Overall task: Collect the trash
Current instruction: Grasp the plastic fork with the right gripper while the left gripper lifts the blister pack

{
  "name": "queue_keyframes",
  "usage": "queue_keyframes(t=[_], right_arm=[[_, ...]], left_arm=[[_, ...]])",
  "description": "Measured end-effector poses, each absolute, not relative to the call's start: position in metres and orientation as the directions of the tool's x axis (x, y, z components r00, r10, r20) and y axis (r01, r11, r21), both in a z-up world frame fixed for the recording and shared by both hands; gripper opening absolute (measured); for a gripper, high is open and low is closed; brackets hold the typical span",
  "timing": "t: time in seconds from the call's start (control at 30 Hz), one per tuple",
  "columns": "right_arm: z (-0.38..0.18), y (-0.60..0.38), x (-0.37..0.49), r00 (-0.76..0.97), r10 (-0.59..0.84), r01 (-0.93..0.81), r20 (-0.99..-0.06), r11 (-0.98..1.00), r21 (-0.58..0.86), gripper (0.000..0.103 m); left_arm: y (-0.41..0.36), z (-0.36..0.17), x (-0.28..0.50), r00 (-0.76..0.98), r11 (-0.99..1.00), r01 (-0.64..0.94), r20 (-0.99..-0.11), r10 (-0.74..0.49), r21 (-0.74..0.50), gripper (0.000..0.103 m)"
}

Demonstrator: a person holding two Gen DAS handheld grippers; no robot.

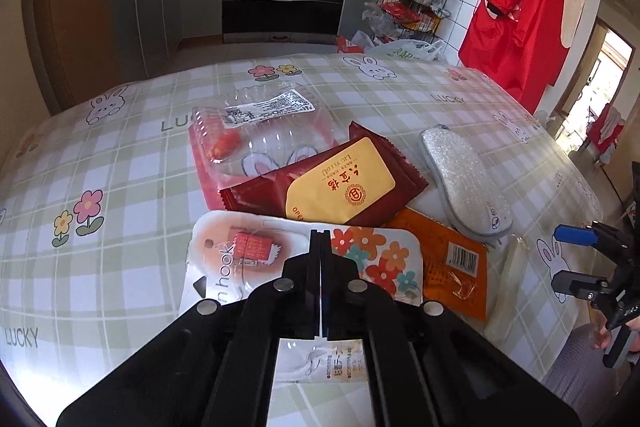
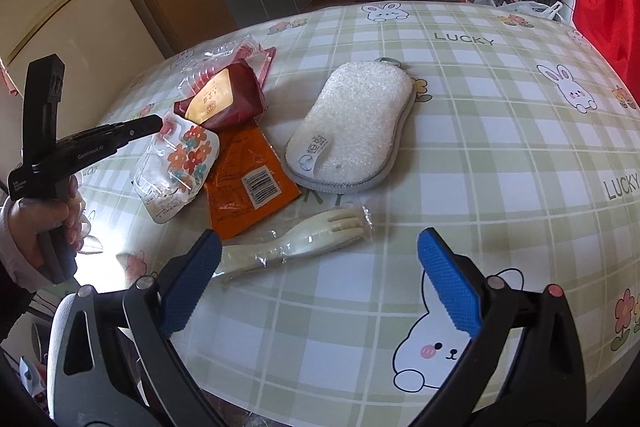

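Spreading beneath both grippers: a checked tablecloth (image 2: 460, 99) with rabbits, flowers and "LUCKY" print. Just ahead of the right gripper (image 2: 320, 279), jaws spread wide and empty, blue pads (image 2: 448, 283) hovering above the cloth. Well ahead of it, slightly right of centre: a pale sponge pad (image 2: 352, 131), lying flat. Ahead and left of that same gripper: an orange wrapper (image 2: 248, 183) with a barcode, its near corner close to the left pad. Beyond the orange wrapper, farther left: a dark red snack packet (image 2: 228, 99) with a yellow label, resting partly on a clear plastic tray (image 1: 264, 131). Directly under the left gripper (image 1: 321, 239), jaws fully closed, tips down over a flowered hook package (image 1: 248, 251); whether that package was pinched between them, cannot tell. Nearest the right gripper, just beyond its left pad: a cream plastic fork (image 2: 296, 243) in a clear sleeve, lying flat, tines pointing right. Wrapped around the left gripper's handle: a hand (image 2: 44, 223) with a pale sleeve.
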State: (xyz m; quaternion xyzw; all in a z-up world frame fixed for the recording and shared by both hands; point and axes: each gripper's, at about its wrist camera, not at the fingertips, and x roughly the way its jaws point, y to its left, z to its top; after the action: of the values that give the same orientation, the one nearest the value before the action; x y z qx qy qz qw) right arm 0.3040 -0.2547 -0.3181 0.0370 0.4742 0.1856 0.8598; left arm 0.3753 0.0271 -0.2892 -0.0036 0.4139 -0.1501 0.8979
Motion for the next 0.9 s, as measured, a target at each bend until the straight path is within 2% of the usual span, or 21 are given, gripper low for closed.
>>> queue_keyframes(t=[0.17,0.3,0.37,0.4,0.47,0.53,0.57,0.67,0.73,0.8,0.9], right_arm=[[-0.333,-0.242,0.3,0.431,0.375,-0.271,-0.821,0.921,0.279,0.097],[-0.343,-0.242,0.308,0.424,0.387,-0.16,-0.819,0.922,0.353,0.096],[-0.345,-0.245,0.315,0.457,0.345,-0.096,-0.82,0.936,0.34,0.089],[-0.344,-0.244,0.318,0.465,0.303,-0.08,-0.832,0.95,0.302,0.083],[-0.344,-0.234,0.323,0.462,0.247,-0.091,-0.852,0.969,0.232,0.082],[-0.345,-0.222,0.322,0.458,0.207,-0.138,-0.865,0.977,0.16,0.08],[-0.345,-0.218,0.319,0.46,0.196,-0.163,-0.866,0.977,0.134,0.079],[-0.343,-0.217,0.312,0.472,0.193,-0.186,-0.86,0.976,0.118,0.064],[-0.342,-0.221,0.31,0.475,0.199,-0.186,-0.857,0.975,0.123,0.045],[-0.341,-0.225,0.31,0.471,0.222,-0.186,-0.854,0.971,0.15,0.04],[-0.342,-0.227,0.309,0.473,0.24,-0.197,-0.847,0.967,0.164,0.036]], left_arm=[[0.043,-0.29,0.353,0.604,0.957,0.251,-0.749,-0.273,-0.146,0.0],[0.055,-0.292,0.344,0.592,0.958,0.236,-0.759,-0.272,-0.159,0.001],[0.06,-0.292,0.341,0.59,0.959,0.226,-0.76,-0.272,-0.169,0.005],[0.062,-0.292,0.339,0.59,0.96,0.219,-0.76,-0.273,-0.175,0.009],[0.064,-0.291,0.336,0.579,0.956,0.204,-0.761,-0.292,-0.211,0.017],[0.065,-0.288,0.329,0.577,0.948,0.18,-0.752,-0.318,-0.263,0.03],[0.067,-0.288,0.324,0.573,0.939,0.16,-0.746,-0.339,-0.304,0.032],[0.066,-0.293,0.311,0.544,0.904,0.103,-0.737,-0.401,-0.416,0.038],[0.063,-0.299,0.307,0.524,0.885,0.067,-0.739,-0.424,-0.46,0.041],[0.059,-0.304,0.303,0.512,0.875,0.022,-0.747,-0.425,-0.483,0.045],[0.059,-0.31,0.3,0.528,0.831,-0.116,-0.742,-0.412,-0.544,0.058]])
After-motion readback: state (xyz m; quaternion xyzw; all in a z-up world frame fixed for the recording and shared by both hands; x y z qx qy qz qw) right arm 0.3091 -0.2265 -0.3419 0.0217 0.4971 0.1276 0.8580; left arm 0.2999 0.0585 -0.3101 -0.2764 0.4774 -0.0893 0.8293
